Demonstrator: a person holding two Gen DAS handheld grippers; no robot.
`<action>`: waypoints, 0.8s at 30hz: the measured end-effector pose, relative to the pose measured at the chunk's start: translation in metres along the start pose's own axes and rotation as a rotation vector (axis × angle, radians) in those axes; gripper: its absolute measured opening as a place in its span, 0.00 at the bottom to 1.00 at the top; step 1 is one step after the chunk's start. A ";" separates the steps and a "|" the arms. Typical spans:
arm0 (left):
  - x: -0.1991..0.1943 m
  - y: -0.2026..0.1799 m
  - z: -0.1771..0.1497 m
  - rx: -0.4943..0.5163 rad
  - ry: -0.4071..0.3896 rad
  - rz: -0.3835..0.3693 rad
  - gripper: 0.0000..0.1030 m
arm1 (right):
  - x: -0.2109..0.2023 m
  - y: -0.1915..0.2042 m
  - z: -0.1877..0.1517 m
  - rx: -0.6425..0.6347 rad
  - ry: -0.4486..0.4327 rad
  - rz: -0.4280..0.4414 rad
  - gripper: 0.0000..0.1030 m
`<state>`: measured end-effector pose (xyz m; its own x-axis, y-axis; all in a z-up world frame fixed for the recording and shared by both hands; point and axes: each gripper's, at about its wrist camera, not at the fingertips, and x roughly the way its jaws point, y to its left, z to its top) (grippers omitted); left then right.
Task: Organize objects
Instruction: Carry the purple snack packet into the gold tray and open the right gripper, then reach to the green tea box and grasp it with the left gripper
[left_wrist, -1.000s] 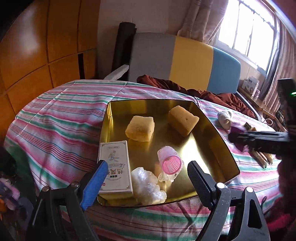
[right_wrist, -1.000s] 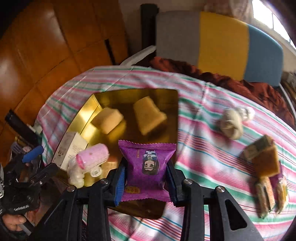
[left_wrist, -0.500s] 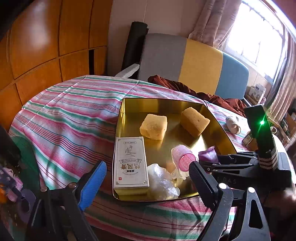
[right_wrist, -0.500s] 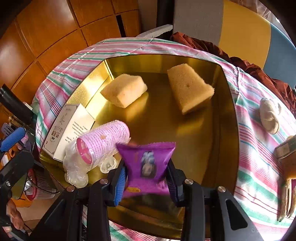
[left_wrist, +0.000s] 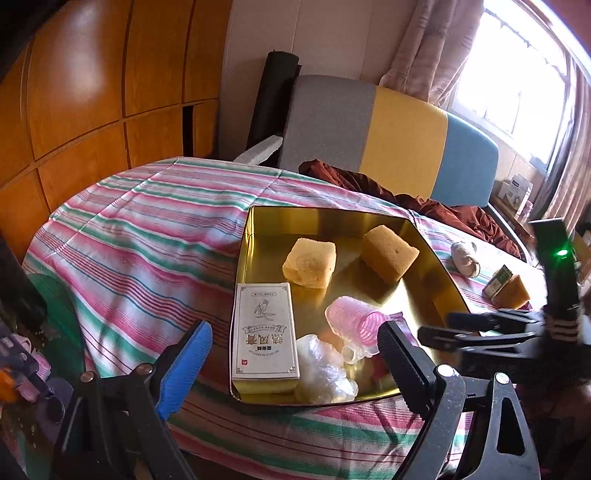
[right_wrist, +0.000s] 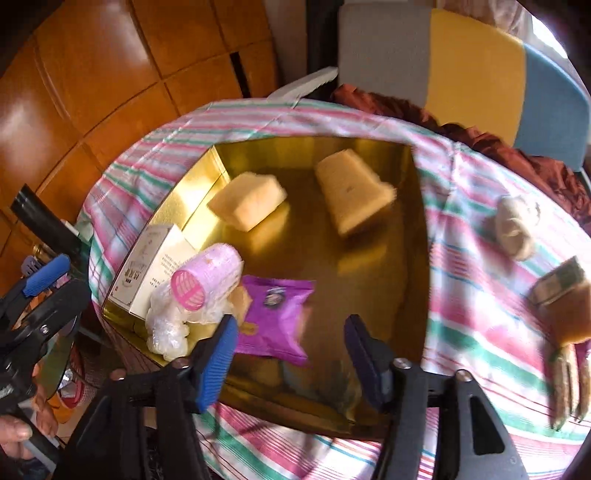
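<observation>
Nearest, the right gripper (right_wrist: 291, 354) is opening – its jaws clear of the purple packet (right_wrist: 275, 319), which lies in the gold tray (right_wrist: 419, 236) beside a pink roller (right_wrist: 207, 280). Best lift straight up, avoiding the packet. The left gripper (left_wrist: 291, 360) hovers wide, empty. Farther: two sponges (right_wrist: 247, 201).

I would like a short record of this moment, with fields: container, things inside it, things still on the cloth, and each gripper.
container: gold metal tray on striped cloth
inside: two yellow sponge blocks, white printed box, pink hair roller, clear crumpled plastic, purple snack packet
on cloth: beige knotted bundle, brown block with small box
left gripper: open, empty
right gripper: jaws opening, packet released
</observation>
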<state>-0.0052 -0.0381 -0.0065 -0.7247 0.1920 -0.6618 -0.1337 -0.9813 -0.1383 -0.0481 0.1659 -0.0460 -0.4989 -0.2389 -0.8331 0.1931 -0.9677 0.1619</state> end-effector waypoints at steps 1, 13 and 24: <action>-0.001 -0.002 0.001 0.004 -0.001 -0.001 0.90 | -0.007 -0.006 -0.001 0.005 -0.015 -0.013 0.68; 0.001 -0.055 0.017 0.108 -0.002 -0.084 0.92 | -0.080 -0.120 -0.021 0.157 -0.095 -0.242 0.77; 0.021 -0.144 0.027 0.286 0.054 -0.200 0.99 | -0.131 -0.284 -0.072 0.500 -0.132 -0.443 0.77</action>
<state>-0.0191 0.1072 0.0194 -0.6294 0.3737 -0.6813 -0.4588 -0.8864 -0.0623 0.0235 0.4776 -0.0209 -0.5462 0.2111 -0.8107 -0.4509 -0.8897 0.0721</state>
